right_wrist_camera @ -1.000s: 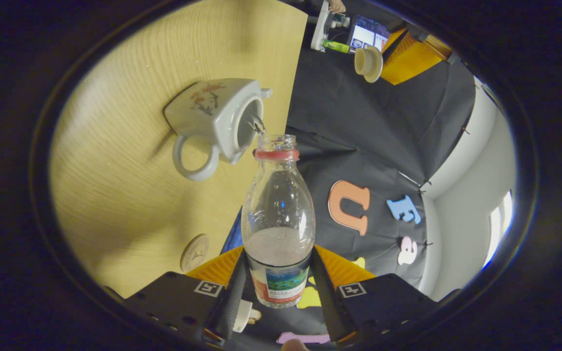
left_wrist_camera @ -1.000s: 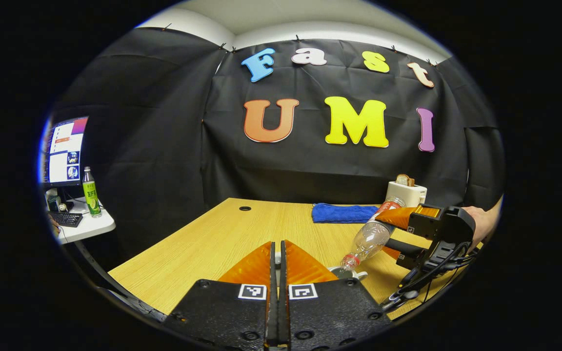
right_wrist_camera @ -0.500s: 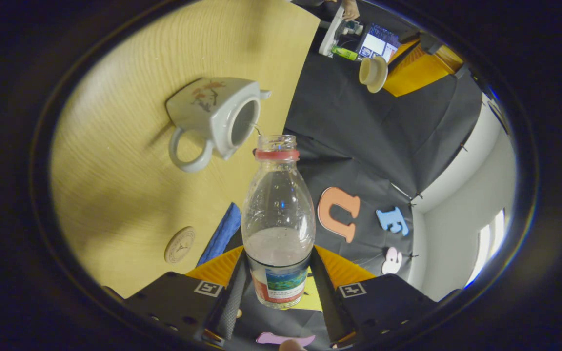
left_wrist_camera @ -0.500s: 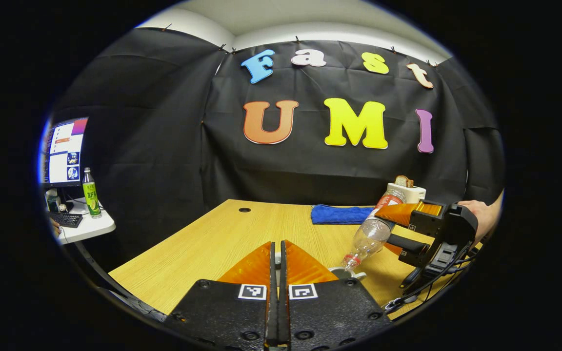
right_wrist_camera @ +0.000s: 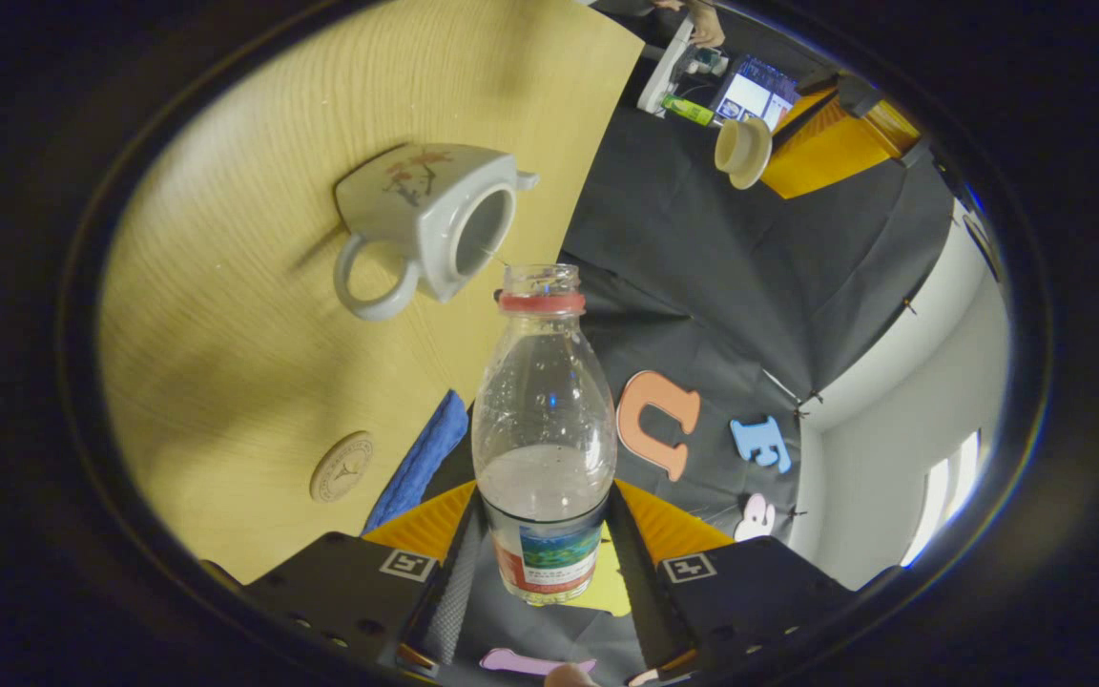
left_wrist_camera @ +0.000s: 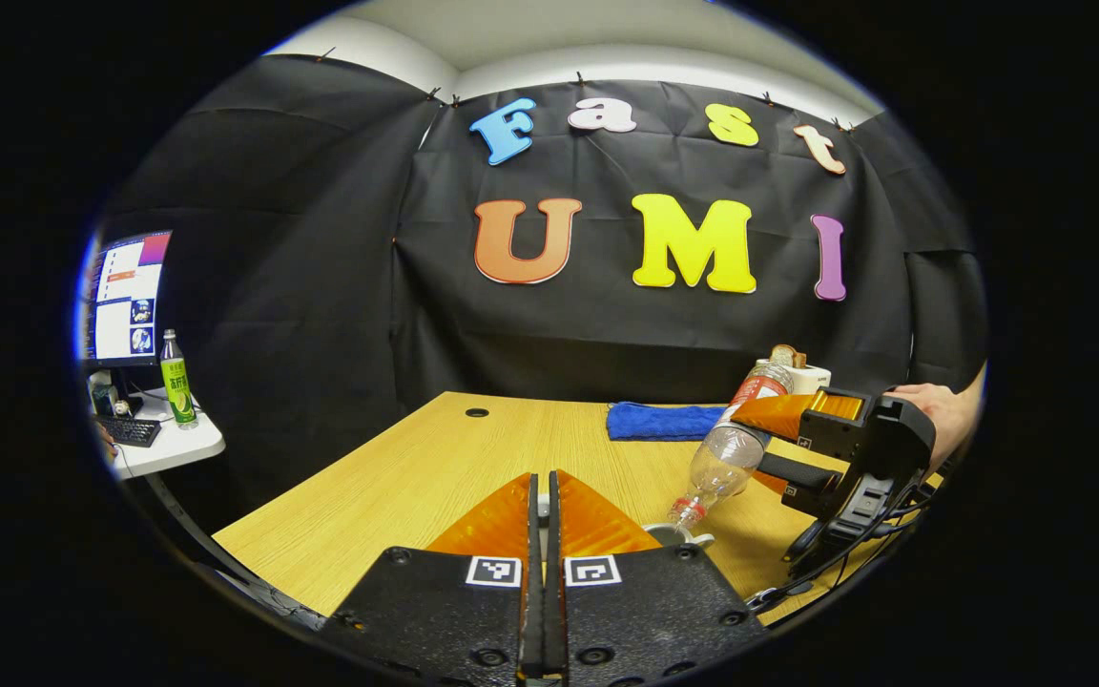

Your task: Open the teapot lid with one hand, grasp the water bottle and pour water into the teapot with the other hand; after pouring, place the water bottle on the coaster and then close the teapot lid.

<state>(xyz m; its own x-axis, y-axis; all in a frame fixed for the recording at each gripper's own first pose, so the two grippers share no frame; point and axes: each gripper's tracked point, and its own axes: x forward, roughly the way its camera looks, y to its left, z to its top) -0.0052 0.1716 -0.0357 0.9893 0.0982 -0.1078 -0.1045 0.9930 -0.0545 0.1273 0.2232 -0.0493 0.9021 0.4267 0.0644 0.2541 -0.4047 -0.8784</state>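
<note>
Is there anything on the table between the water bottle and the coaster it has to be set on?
Nothing visible. The right gripper holds the bottle tilted above the table; the coaster lies bare, with the blue cloth beside it and the teapot farther off.

We count 1 teapot (right_wrist_camera: 425,224), 1 lid (right_wrist_camera: 742,153), 1 coaster (right_wrist_camera: 342,467), 2 bottles: water bottle (right_wrist_camera: 544,429), green bottle (left_wrist_camera: 174,377), and 1 blue cloth (left_wrist_camera: 666,420).

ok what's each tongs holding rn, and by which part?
Right tongs: water bottle, clamped at its labelled lower body. Left tongs: teapot lid, held by its top.
</note>
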